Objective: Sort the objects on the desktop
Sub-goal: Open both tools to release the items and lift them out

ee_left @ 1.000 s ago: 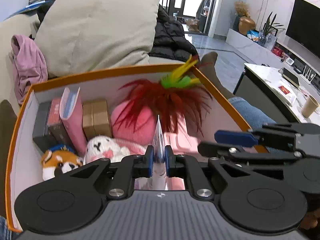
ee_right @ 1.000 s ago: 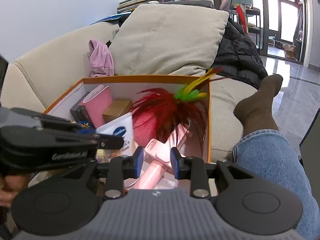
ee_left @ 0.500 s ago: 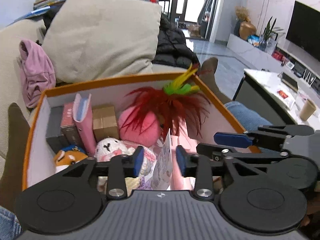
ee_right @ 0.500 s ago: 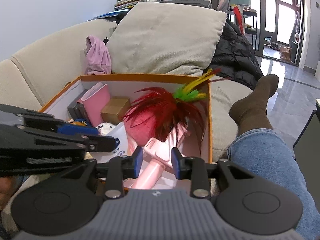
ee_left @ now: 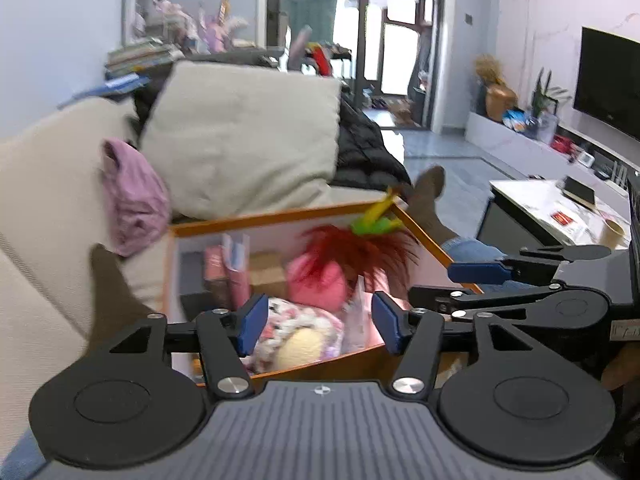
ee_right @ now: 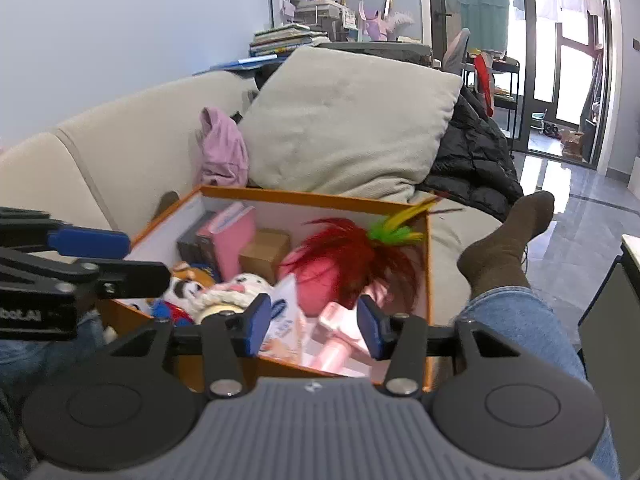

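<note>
An orange-rimmed box (ee_left: 280, 213) (ee_right: 312, 196) sits on the sofa. It holds a red feather toy (ee_right: 344, 252), plush toys (ee_right: 236, 284), a pink book (ee_right: 232, 232) and a small brown box (ee_right: 266, 250). My left gripper (ee_left: 316, 324) hangs above the box's near edge, its jaws opening with nothing between them. A white packet with a blue logo (ee_right: 286, 320) leans inside the box. My right gripper (ee_right: 310, 330) is opening too. A pink handled item (ee_right: 340, 344) lies in the box below it, clear of the pads.
A beige cushion (ee_right: 348, 124), a purple cloth (ee_right: 222, 152) and a black jacket (ee_right: 472, 160) lie on the sofa behind the box. A person's legs in jeans and brown socks (ee_right: 508, 240) flank the box. A low table with a paper cup (ee_left: 612, 232) stands at the right.
Both grippers opened and drew back and up from the box. The left let go of the white packet and the right let go of the pink handled item. Both things now rest in the box.
</note>
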`<action>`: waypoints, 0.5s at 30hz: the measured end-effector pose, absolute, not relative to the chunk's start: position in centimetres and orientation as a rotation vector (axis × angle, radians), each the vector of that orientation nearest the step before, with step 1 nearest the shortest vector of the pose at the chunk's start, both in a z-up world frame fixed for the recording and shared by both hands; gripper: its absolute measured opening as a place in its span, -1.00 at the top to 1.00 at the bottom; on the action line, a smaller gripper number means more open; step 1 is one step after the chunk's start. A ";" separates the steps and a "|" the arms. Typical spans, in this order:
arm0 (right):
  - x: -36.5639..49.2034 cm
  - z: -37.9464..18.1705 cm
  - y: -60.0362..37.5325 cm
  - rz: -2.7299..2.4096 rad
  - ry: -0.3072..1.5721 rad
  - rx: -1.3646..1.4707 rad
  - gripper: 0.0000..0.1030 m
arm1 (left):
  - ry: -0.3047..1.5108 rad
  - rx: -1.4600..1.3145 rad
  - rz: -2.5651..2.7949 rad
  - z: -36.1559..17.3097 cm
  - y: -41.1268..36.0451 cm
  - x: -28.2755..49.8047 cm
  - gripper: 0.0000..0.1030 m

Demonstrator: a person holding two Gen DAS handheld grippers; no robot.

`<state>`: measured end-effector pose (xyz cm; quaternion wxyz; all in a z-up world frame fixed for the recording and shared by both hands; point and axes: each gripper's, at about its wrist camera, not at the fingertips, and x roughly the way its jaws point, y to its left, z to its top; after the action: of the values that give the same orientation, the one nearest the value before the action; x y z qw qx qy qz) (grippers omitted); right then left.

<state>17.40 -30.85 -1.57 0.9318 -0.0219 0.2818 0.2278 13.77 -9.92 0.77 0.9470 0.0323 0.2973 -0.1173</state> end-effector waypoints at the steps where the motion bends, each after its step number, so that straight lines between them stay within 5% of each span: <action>1: 17.2 -1.4 -30.7 0.470 0.576 -0.040 -0.02 | 0.589 0.068 -0.226 1.0 -9.6 13.3 -0.40; 5: 16.1 -0.5 -29.7 0.486 0.561 -0.048 -0.12 | 0.531 0.056 -0.158 1.5 -8.2 12.1 -0.49; 10: 14.9 0.3 -29.0 0.497 0.517 -0.076 -0.50 | 0.465 0.011 -0.119 1.0 -7.5 11.2 -0.58; 15: 14.7 -0.4 -29.1 0.482 0.527 -0.065 -0.54 | 0.491 0.006 -0.085 -0.1 -7.8 11.5 -0.59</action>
<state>14.74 -29.06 -0.38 0.9364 -0.0319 0.2579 0.2358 11.45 -7.77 -0.13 0.9691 0.0031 0.2430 -0.0420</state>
